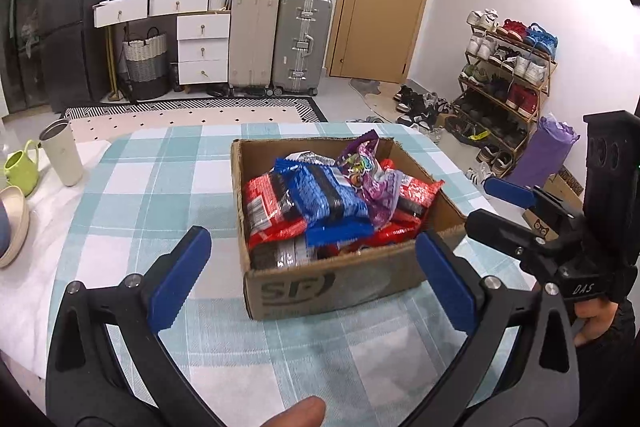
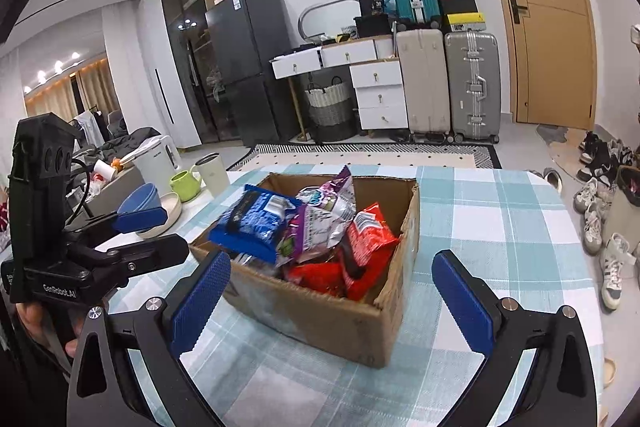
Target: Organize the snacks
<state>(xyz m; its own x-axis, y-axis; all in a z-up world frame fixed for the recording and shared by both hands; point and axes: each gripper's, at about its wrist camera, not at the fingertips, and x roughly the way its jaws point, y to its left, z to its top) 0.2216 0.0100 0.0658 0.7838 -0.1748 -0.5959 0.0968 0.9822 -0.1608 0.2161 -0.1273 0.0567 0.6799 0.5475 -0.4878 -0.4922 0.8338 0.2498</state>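
A brown cardboard box sits on the checked tablecloth, filled with snack packets: blue ones, red ones and a purple one. My left gripper stands wide open just in front of the box's near wall, nothing between its blue pads. The right gripper shows at the box's right side, also open. In the right wrist view the same box lies ahead of my open right gripper, with blue, purple and red packets inside; the left gripper hangs open at the left.
At the table's left end stand a cream tumbler, a green mug and a cream bowl; a blue bowl and white kettle show further left. Beyond the table are suitcases, a drawer unit and a shoe rack.
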